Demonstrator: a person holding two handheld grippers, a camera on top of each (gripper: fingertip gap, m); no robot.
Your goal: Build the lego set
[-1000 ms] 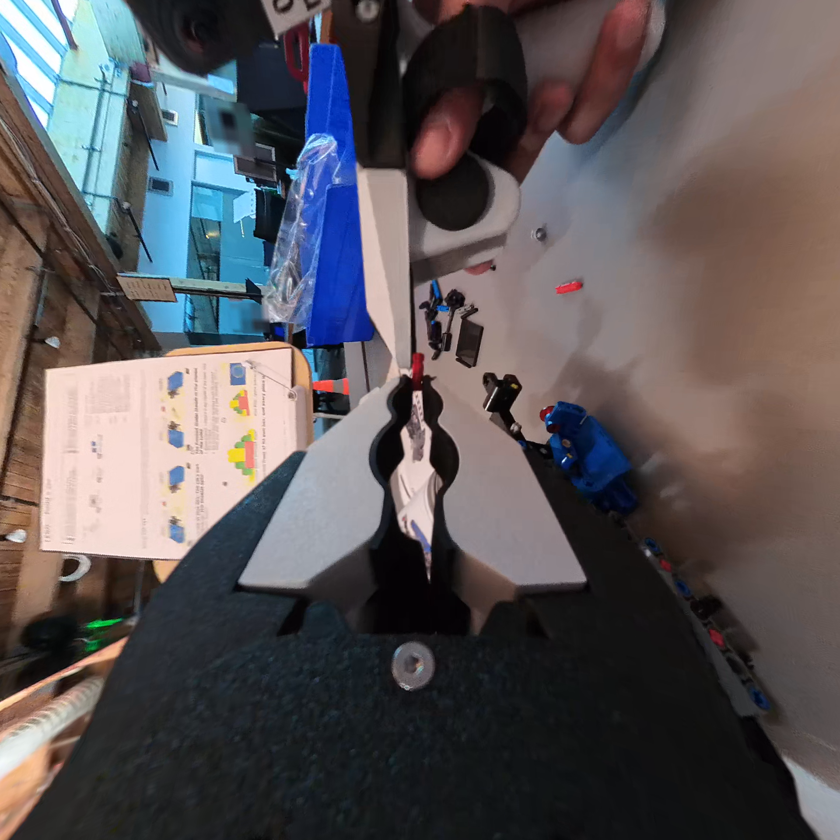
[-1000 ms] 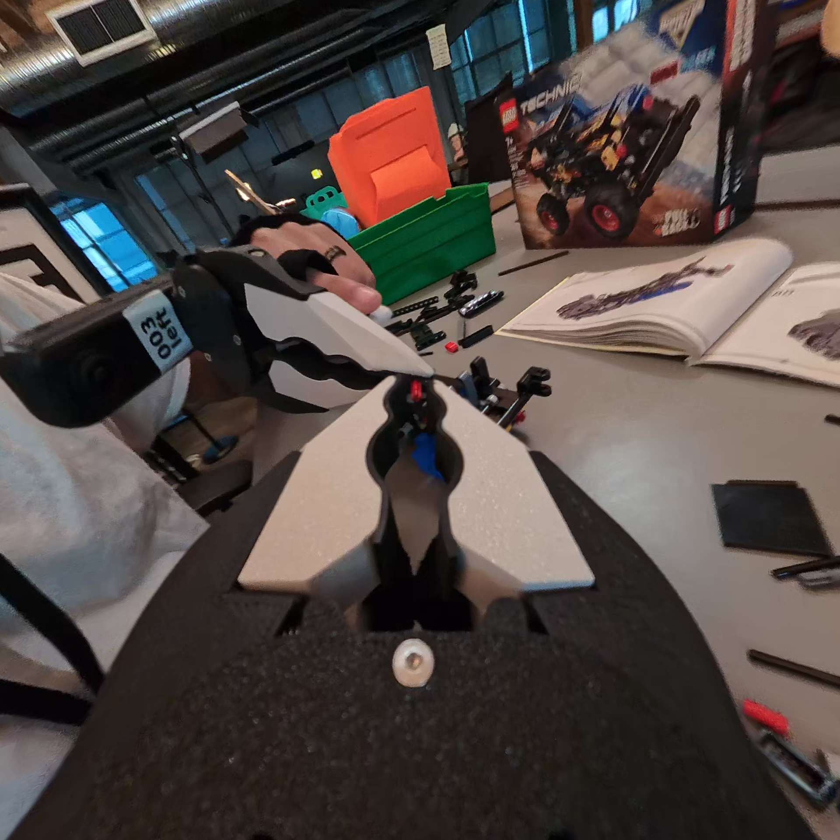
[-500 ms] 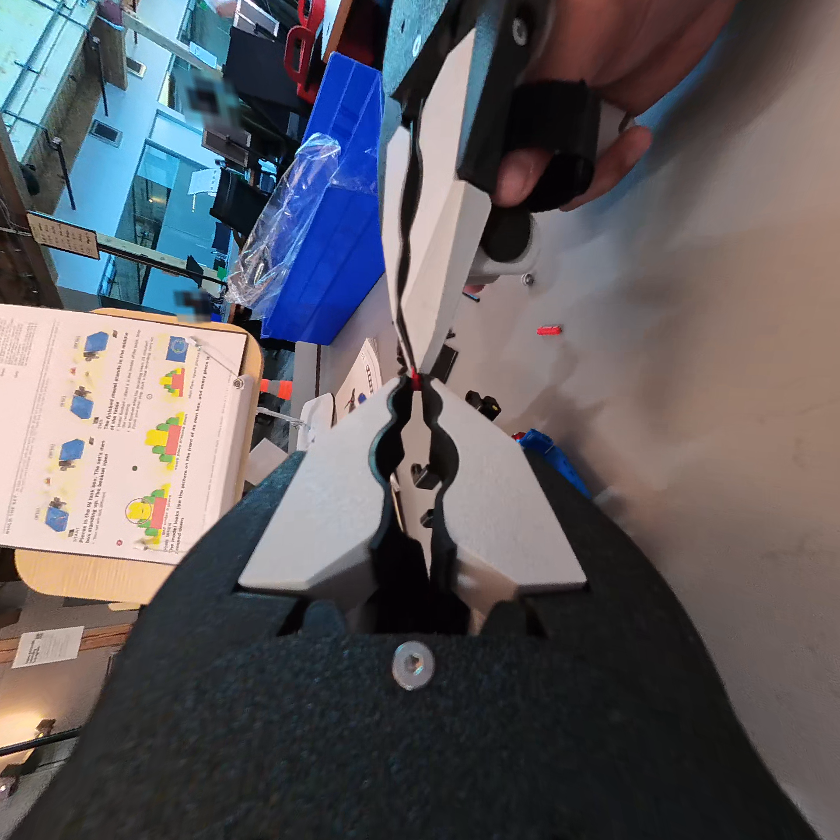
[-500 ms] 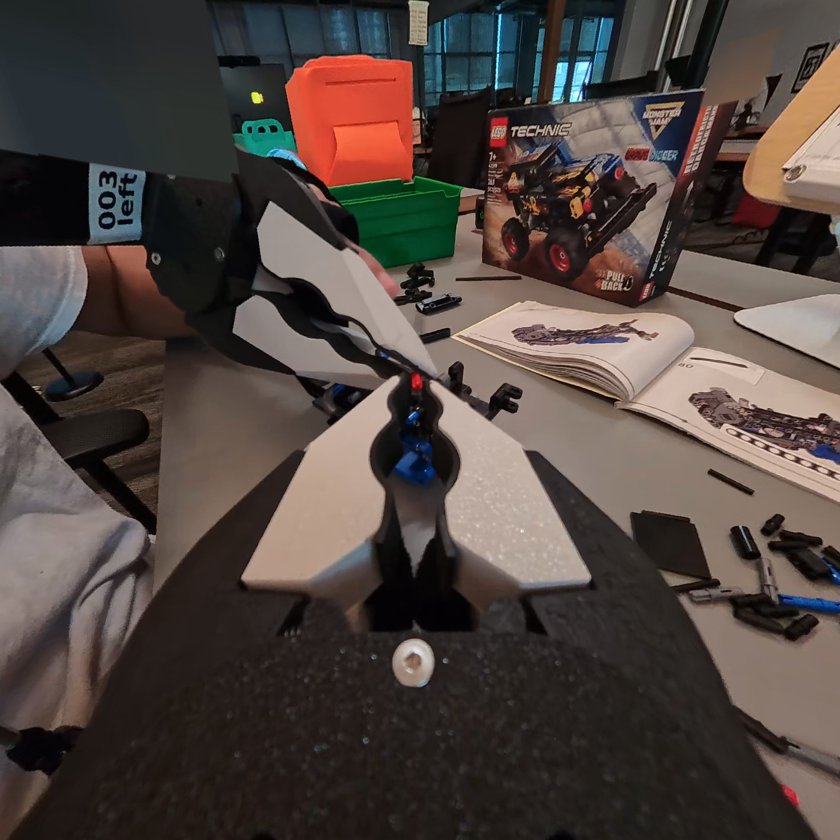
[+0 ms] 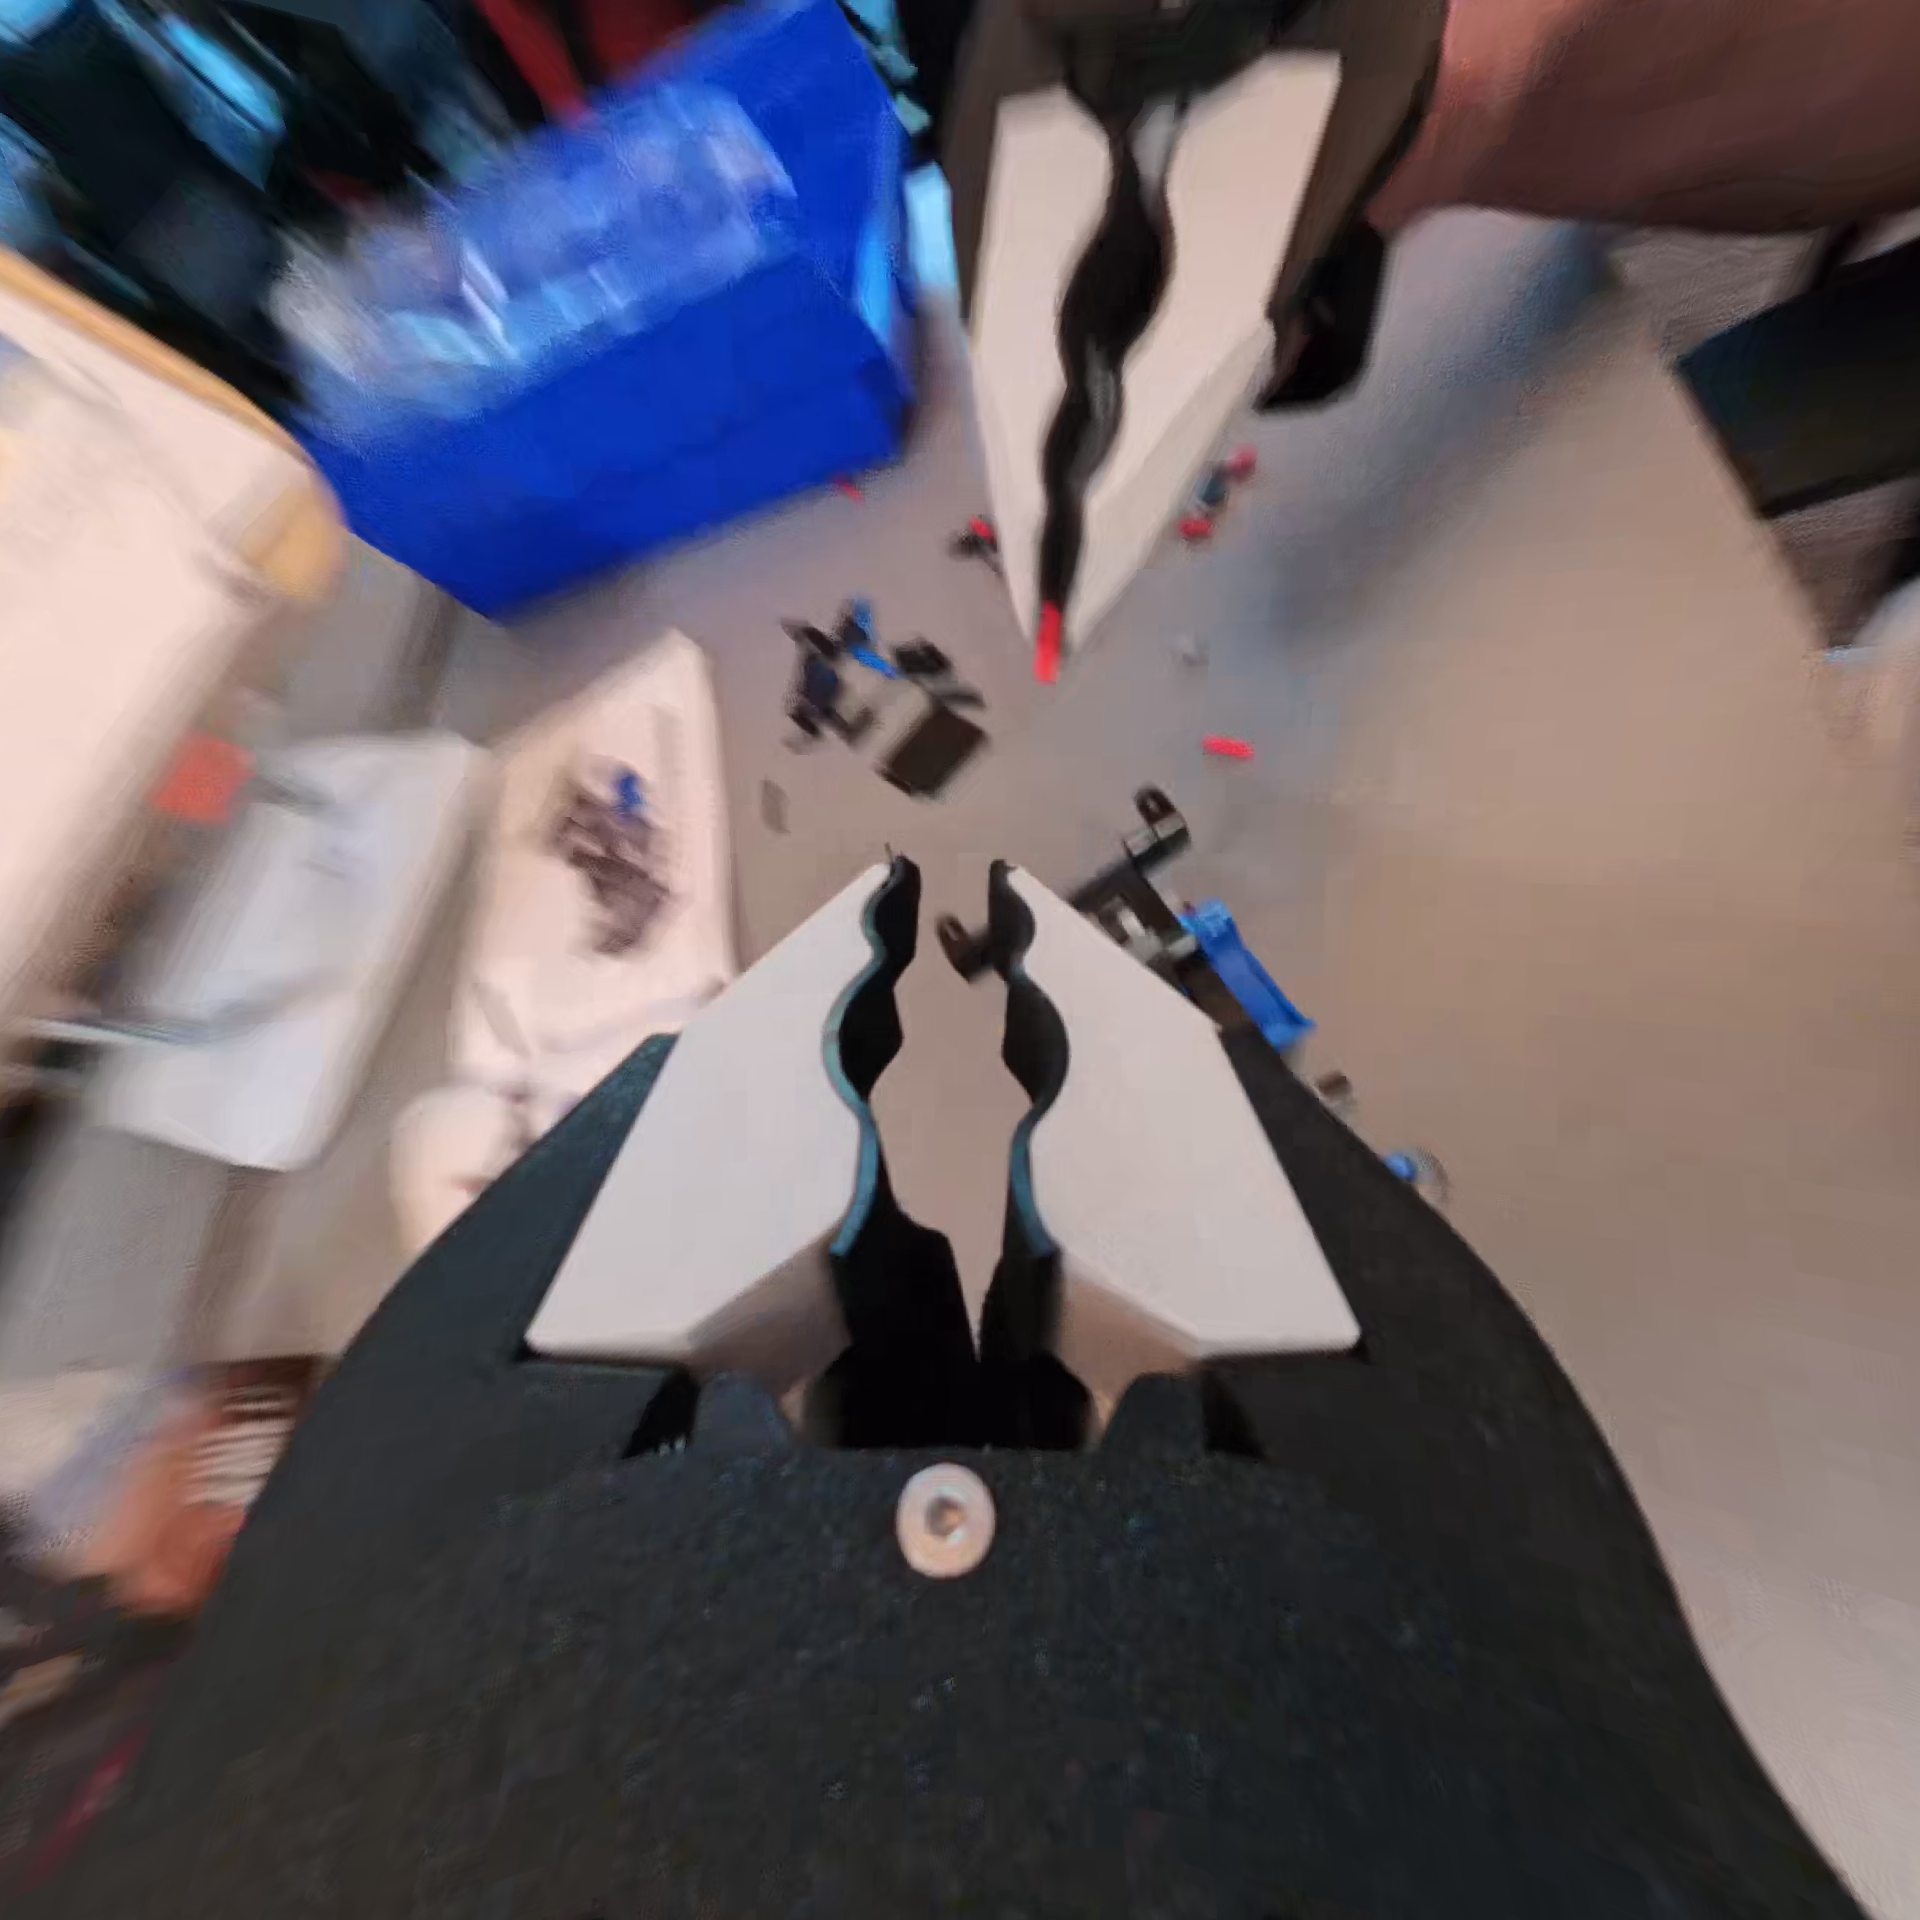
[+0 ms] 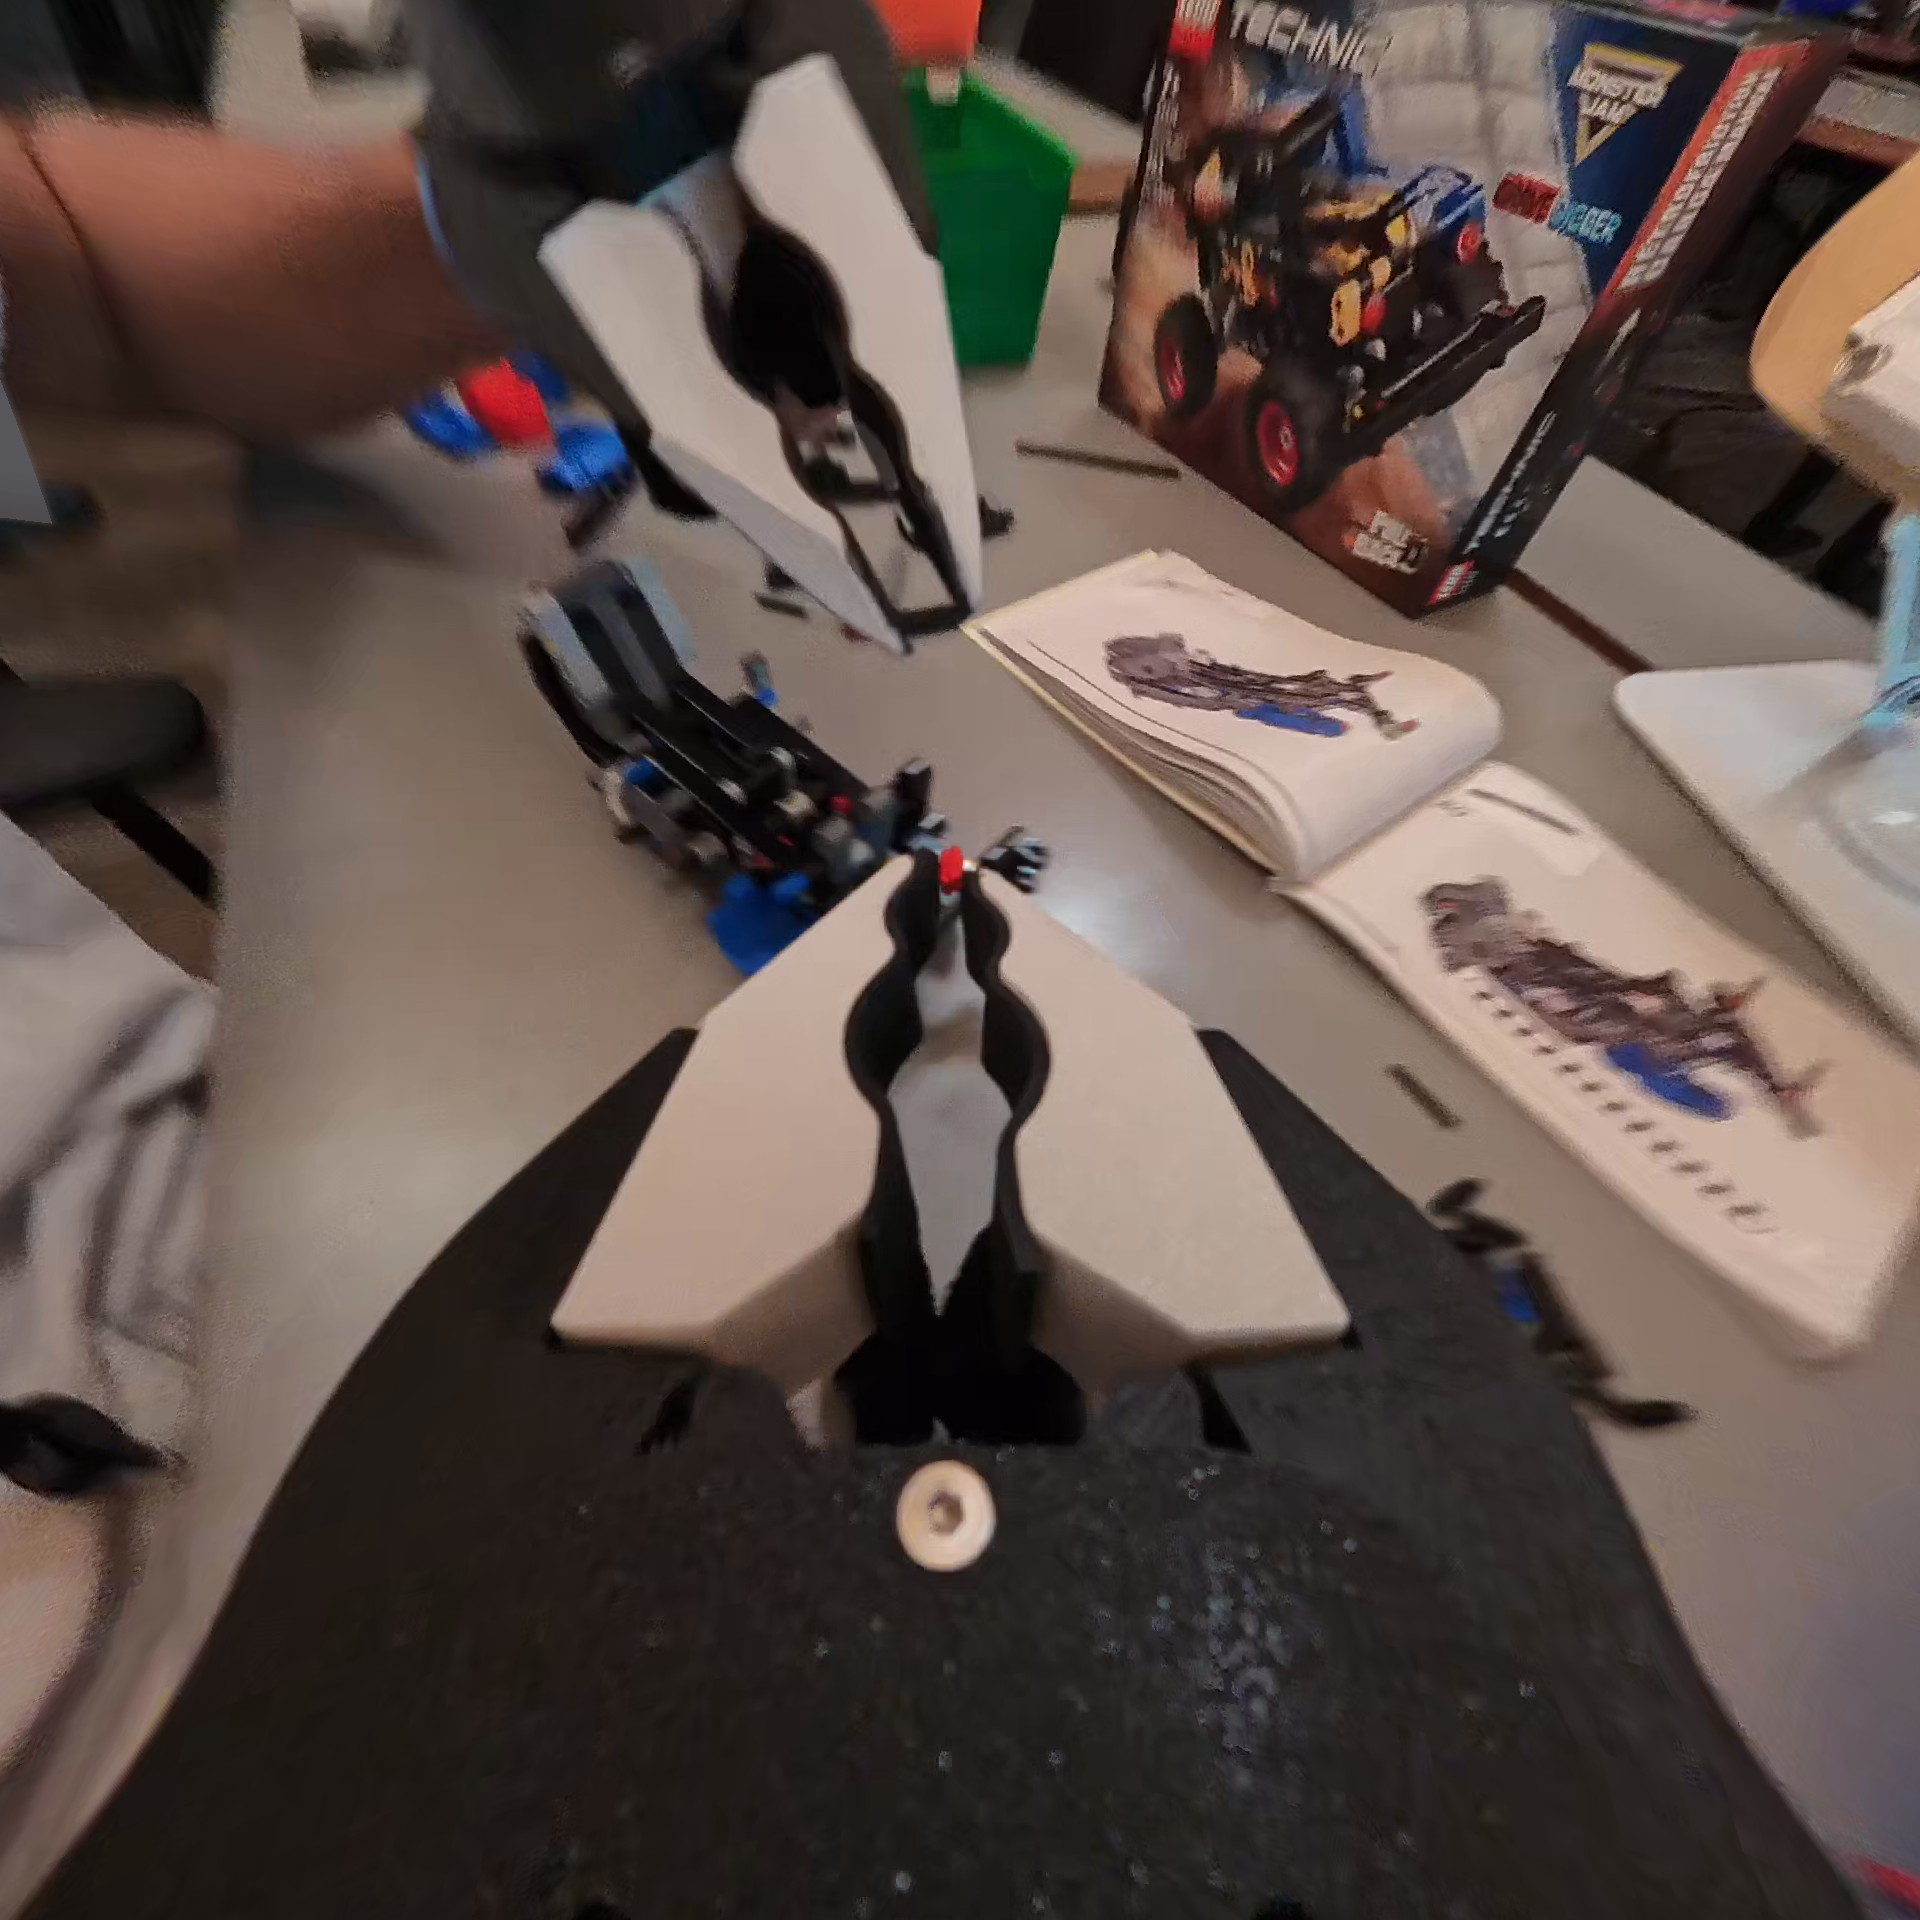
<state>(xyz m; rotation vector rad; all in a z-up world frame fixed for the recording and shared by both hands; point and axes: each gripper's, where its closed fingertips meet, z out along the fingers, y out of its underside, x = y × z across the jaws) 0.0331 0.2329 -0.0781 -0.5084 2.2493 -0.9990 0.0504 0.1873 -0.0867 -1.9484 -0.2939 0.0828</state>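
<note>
My right gripper (image 6: 949,881) is shut on a small red pin (image 6: 949,869) at its tips, held above the table. In the left wrist view that gripper (image 5: 1051,623) comes in from the top with the red pin (image 5: 1047,642) sticking out of its tips. My left gripper (image 5: 948,883) is open and empty, a short way from the right one. It also shows in the right wrist view (image 6: 930,621), open. The part-built black and blue model (image 6: 717,779) lies on the grey table (image 6: 416,1039) under both grippers; it also shows in the left wrist view (image 5: 1216,945).
An open instruction booklet (image 6: 1299,727) and the set's box (image 6: 1403,260) lie to the right. A green bin (image 6: 997,229) stands behind. A blue bin (image 5: 623,416), loose black and blue parts (image 5: 883,696) and a red pin (image 5: 1226,746) are on the table. More loose parts (image 6: 1538,1320) lie near the booklet. My hands' fingertips stand some 6 cm from each other.
Both grippers were pinched together on the red pin. My left gripper has opened and drawn back; the right one keeps the pin. Both views have swung down toward the table.
</note>
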